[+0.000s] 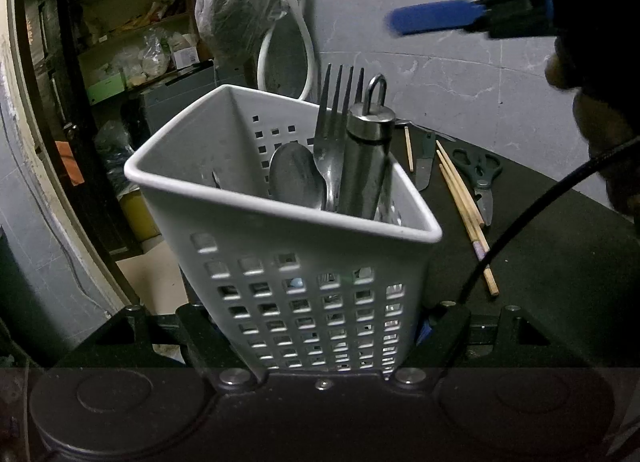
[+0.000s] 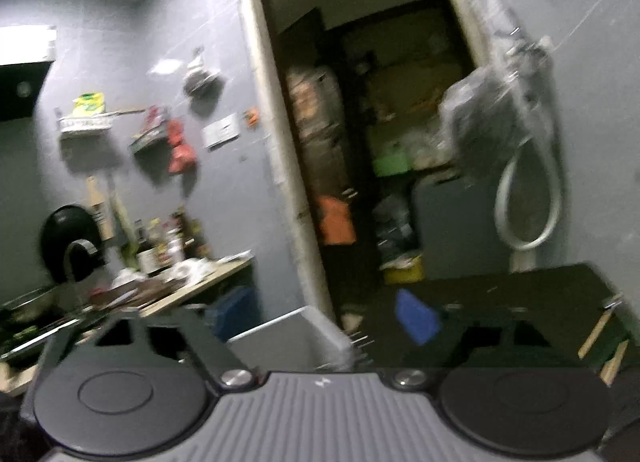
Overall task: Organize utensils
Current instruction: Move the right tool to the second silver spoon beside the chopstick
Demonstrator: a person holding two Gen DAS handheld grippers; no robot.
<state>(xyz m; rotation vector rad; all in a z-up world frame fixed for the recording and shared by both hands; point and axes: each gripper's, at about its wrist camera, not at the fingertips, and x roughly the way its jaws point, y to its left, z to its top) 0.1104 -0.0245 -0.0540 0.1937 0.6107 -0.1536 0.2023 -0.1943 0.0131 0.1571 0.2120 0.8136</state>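
Note:
My left gripper [image 1: 320, 326] is shut on a white perforated utensil holder [image 1: 304, 286], gripping its lower part, tilted. Inside stand a fork [image 1: 332, 130], a spoon [image 1: 294, 176] and a steel cylindrical tool with a loop [image 1: 370, 154]. On the black table [image 1: 560, 262] lie chopsticks [image 1: 464, 206], a knife [image 1: 424, 162] and scissors [image 1: 480, 178]. My right gripper [image 1: 424, 20], with a blue pad, is above the holder, open and empty. In the blurred right wrist view the holder's rim [image 2: 296, 322] and fork tips [image 2: 362, 340] sit below the open right gripper [image 2: 320, 326].
A bagged object [image 1: 240, 6] and a white hose loop [image 1: 304, 62] hang on the grey tiled wall behind the table. A dark doorway with cluttered shelves [image 1: 132, 30] is to the left. A kitchen counter [image 2: 172, 286] with bottles is far left in the right wrist view.

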